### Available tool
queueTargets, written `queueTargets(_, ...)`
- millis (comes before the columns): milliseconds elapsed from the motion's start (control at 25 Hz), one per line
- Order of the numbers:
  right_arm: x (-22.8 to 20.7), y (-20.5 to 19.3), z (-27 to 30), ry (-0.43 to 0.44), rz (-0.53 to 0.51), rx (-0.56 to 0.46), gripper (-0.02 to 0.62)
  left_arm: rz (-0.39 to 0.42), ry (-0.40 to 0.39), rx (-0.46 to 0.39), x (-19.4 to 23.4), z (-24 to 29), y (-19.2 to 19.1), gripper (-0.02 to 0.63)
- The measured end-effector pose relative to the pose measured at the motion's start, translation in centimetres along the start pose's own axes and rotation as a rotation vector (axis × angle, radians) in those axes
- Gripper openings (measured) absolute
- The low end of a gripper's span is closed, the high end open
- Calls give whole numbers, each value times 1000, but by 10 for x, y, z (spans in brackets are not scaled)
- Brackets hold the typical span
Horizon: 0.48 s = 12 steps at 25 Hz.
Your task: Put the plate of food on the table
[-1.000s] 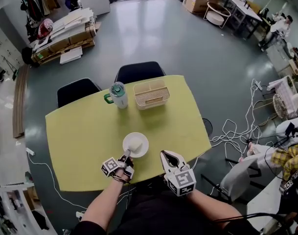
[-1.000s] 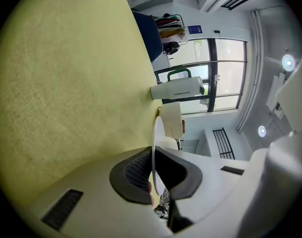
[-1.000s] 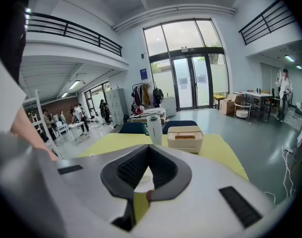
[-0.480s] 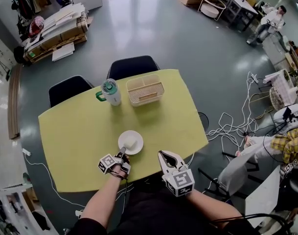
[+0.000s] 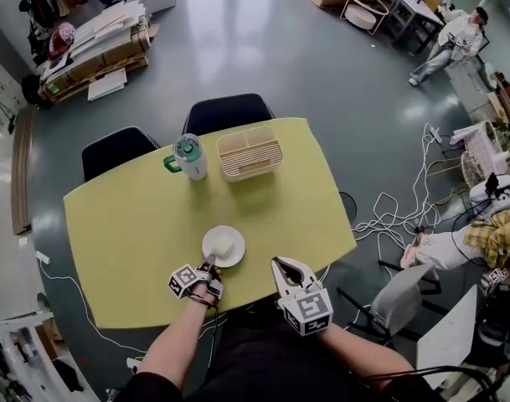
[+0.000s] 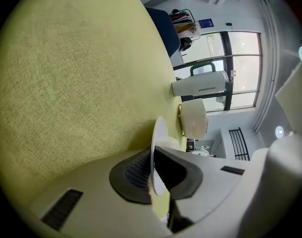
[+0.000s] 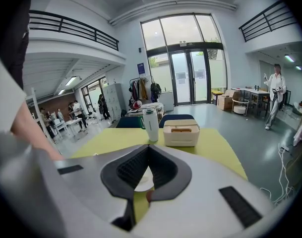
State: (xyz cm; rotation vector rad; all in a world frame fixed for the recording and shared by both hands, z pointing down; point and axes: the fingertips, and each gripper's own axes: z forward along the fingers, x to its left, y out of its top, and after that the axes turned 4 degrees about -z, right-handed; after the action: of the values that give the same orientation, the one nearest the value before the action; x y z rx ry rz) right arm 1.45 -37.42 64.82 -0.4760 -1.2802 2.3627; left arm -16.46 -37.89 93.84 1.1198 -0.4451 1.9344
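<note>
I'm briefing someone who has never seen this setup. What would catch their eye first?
A big yellow-green table fills the middle of the head view, with a white plate carrying a pale piece of food near its front edge. The left gripper is clamped on the plate's near rim, while the right gripper is shut and empty. At the far side stand a white tumbler and a cream slatted box.

The left hand-held gripper (image 6: 151,182) clamps the rim of the white plate (image 6: 159,138) over the yellow table (image 6: 76,83).
</note>
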Motion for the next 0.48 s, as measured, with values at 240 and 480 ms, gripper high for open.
queueTargets(240,3,3,2,4,-37,-4,11,-22,46,8,2,1,-2,28)
queueTargets(480,7,5,2,6,-62,-17,11,87,129,6,1,0,1,87)
